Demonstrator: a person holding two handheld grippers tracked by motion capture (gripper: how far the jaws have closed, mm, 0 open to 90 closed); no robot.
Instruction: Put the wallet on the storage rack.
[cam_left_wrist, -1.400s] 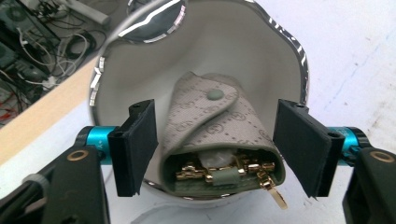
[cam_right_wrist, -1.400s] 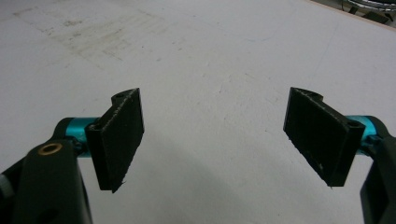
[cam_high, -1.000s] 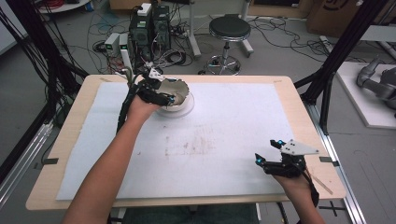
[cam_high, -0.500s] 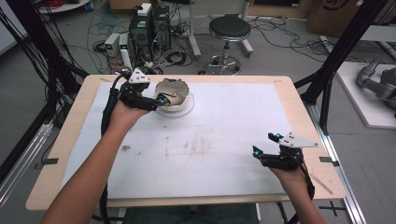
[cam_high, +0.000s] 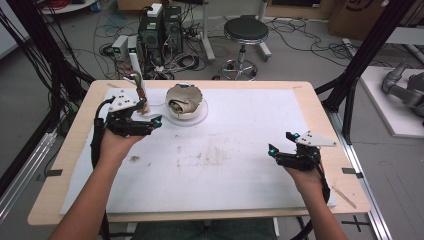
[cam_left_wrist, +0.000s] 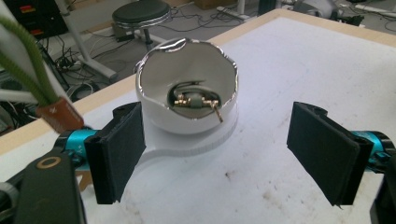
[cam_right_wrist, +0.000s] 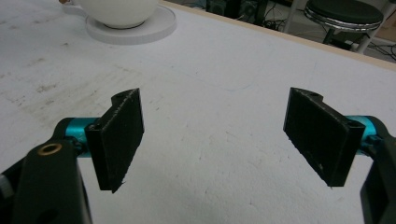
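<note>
Left gripper: one, jaws spread wide, nothing between them, held at the far left of the table just left of the bowl. In the left gripper view its black pads stand on either side of the bowl's near face without touching it.

Right gripper: one, jaws likewise spread and empty, hovering over bare mat at the near right, well apart from the bowl.

White glossy ceramic bowl with a wavy silvered rim: one, upright at the far left-centre of the table.
Contents: one small bundle of gold-coloured metal pieces with dark cord, lying at the bottom.
Round flat white saucer-like base: one, under the bowl.

Status, as judged: the bundle lies in the bowl and no jaw holds anything; placing looks done, with little left to do.

White stained mat: one, over one pale wooden table.
Green cord with a brown tag: one, beside the left gripper.
</note>
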